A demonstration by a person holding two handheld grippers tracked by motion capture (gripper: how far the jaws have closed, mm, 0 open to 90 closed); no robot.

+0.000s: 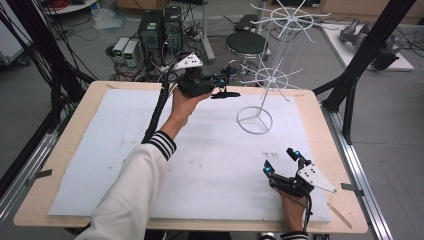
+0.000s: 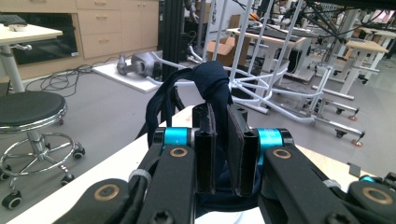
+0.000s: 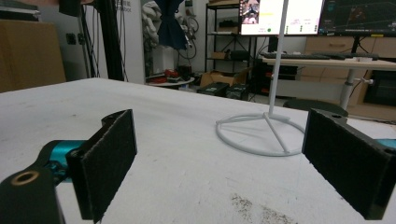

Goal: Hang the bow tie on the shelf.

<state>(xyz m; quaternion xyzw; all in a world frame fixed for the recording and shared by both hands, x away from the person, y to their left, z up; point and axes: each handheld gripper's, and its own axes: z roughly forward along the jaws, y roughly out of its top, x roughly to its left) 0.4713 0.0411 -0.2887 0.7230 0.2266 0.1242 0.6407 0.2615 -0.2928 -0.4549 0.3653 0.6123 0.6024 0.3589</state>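
Observation:
My left gripper (image 1: 223, 82) is held up over the table's far edge, left of a white wire rack (image 1: 264, 80). Its jaws are shut on a dark navy cloth (image 1: 225, 94). In the left gripper view, the cloth (image 2: 212, 84) bunches up above the gripper (image 2: 226, 154) and loops off to the left, with the rack's white rods (image 2: 261, 84) just behind. My right gripper (image 1: 279, 159) rests low on the white mat near the front right, open and holding nothing. Through its wide-apart jaws, the right gripper (image 3: 219, 163) looks at the rack's ring base (image 3: 261, 135).
A white foam mat (image 1: 125, 150) covers the wooden table (image 1: 80, 105). A round stool (image 1: 246, 43), computer boxes (image 1: 160, 27) and cables stand on the floor beyond the far edge. Black frame posts (image 1: 360, 60) rise at the right.

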